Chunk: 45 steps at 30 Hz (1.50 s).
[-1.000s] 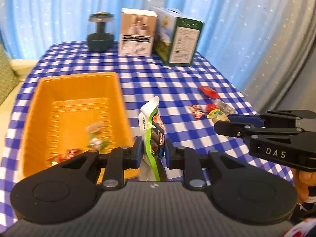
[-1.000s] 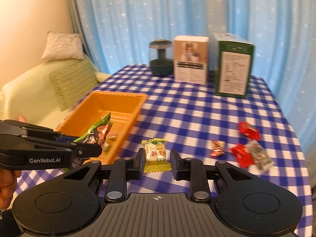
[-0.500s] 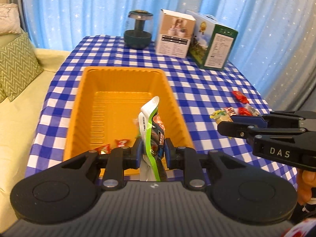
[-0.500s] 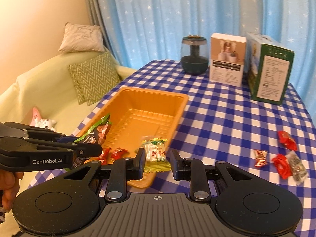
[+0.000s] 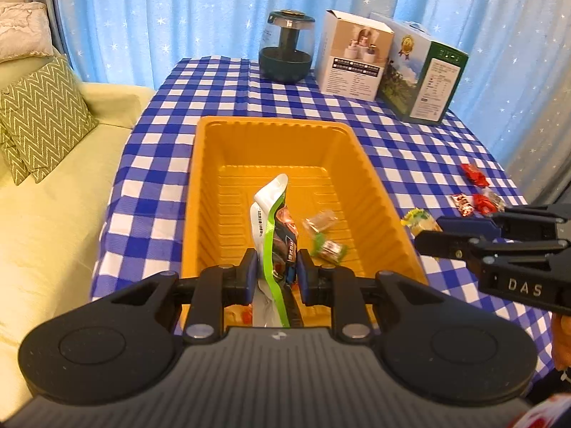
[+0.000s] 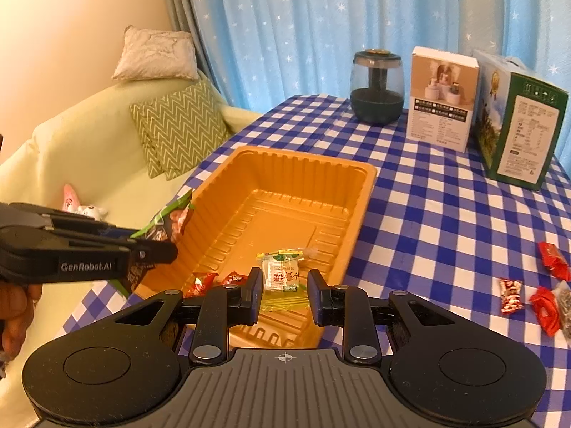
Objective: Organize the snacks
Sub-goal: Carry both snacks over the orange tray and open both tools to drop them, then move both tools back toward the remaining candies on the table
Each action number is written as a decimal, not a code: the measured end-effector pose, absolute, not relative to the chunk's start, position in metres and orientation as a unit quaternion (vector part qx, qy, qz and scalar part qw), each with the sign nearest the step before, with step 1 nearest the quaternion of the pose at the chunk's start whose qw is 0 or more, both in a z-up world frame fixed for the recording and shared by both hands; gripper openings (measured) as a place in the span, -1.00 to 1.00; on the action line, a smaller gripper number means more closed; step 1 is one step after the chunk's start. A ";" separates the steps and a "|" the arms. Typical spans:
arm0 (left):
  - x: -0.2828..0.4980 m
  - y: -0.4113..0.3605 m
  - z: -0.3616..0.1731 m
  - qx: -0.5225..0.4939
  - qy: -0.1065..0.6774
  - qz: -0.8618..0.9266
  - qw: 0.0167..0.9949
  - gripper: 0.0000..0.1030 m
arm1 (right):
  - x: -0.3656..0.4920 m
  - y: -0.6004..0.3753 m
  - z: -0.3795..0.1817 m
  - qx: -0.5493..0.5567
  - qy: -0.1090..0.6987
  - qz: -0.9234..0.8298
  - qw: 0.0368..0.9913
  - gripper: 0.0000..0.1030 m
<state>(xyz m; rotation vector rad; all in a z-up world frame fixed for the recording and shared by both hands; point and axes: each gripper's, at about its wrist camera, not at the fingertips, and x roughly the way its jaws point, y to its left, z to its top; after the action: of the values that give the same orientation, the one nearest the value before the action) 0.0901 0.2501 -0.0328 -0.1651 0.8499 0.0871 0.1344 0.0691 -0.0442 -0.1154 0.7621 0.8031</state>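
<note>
My left tongs are clenched on a green-and-white snack pouch, held upright over the near end of the orange tray. My right tongs grip a yellow-wrapped candy by its sides, over the tray's near right corner.

From the left wrist I count two loose wrapped sweets on the tray floor near the pouch; from the right wrist, two red-wrapped sweets lie at the near wall. The far half of the tray floor is bare.

On the blue checked table, right of the tray and well apart from it, lies a cluster of four small snacks, three red and one greyish, near the table's right edge. At the far edge stand a dark humidifier, a white box and a green box, side by side. Left of the table is a pale sofa with two cushions.
</note>
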 end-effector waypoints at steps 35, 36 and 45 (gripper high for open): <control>0.082 0.268 -0.034 -0.092 0.398 0.068 0.910 -0.55 | 0.150 0.092 -0.061 -0.031 0.372 0.405 0.835 -0.44; 0.080 0.266 -0.033 -0.092 0.396 0.070 0.911 -0.54 | 0.151 0.090 -0.061 -0.028 0.371 0.403 0.836 -0.34; 0.065 0.243 -0.023 -0.081 0.385 0.070 0.917 -0.39 | 0.150 0.042 -0.051 0.012 0.361 0.372 0.855 0.12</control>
<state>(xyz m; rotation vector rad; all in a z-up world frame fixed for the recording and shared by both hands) 0.0648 0.2433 -0.0229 -0.1667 0.7914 0.1445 0.1497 0.0424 -0.0507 0.0261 0.7589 0.7822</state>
